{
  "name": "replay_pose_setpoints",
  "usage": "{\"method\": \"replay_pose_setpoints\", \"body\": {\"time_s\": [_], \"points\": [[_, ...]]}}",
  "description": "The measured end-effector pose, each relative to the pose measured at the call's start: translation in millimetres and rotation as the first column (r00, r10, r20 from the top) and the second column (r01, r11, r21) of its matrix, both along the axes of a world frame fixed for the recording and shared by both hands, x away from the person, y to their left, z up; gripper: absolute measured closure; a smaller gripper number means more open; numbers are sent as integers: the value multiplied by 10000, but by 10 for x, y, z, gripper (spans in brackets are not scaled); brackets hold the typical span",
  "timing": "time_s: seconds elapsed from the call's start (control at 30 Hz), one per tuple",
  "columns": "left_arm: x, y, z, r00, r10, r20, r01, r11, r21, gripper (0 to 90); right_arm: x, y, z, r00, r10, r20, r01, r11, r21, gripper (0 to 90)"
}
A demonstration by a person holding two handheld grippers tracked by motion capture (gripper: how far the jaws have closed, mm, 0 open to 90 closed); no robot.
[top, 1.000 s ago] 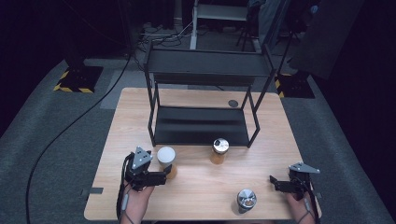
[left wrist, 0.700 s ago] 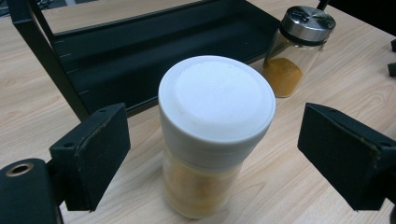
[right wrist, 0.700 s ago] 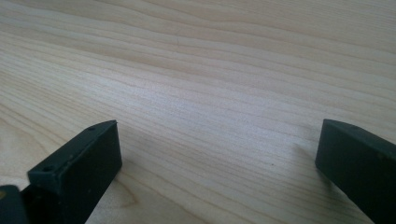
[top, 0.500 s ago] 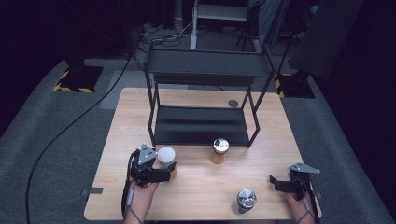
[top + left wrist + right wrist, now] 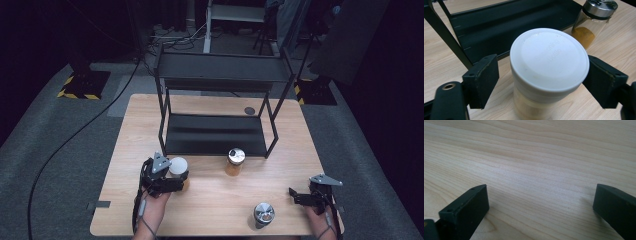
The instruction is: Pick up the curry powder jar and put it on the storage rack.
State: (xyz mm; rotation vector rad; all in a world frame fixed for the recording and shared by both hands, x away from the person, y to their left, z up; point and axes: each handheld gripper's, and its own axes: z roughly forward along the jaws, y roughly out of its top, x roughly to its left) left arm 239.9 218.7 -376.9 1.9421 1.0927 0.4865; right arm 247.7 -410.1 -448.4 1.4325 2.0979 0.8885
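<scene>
A clear jar with a white lid [image 5: 549, 57] stands on the wooden table [image 5: 210, 200] in front of the black rack. My left gripper [image 5: 179, 176] reaches around it from the left. Its jaws have just been closing with the jar between them. In the left gripper view one pad [image 5: 605, 82] sits against the lid's rim. The other pad [image 5: 482, 80] is still a small gap away from the jar. My right gripper [image 5: 295, 196] rests at the table's front right corner, open, with only bare wood between its pads [image 5: 466, 212].
A black two-level rack [image 5: 215, 135] stands in the middle of the table. A spice jar with a metal lid and orange powder [image 5: 236, 159] stands at the rack's front edge. Another metal-lidded jar [image 5: 263, 214] is near the front edge, left of my right gripper.
My left gripper has slid a little right onto the white-lidded jar and its jaws have drawn in around it. The right gripper has not moved.
</scene>
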Motion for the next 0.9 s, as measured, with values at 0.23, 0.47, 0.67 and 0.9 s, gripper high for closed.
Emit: {"method": "replay_pose_setpoints", "body": {"time_s": [0.23,0.47,0.67,0.9], "points": [[31,-38,5,9999,-170,-21,170,9994,305,251,-1,1,0,10000,-20,1,20,10000,-1,1],[1,-78,22,9993,-328,178,317,9977,592,337,-1,2,0,10000,-21,2,21,10000,-1,0],[15,-119,70,9993,-371,89,363,9964,765,338,0,2,1,10000,-24,-2,24,10000,0,1],[66,-145,182,9988,-483,-17,483,9957,786,339,-2,3,0,10000,-32,3,32,10000,-2,1]]}}
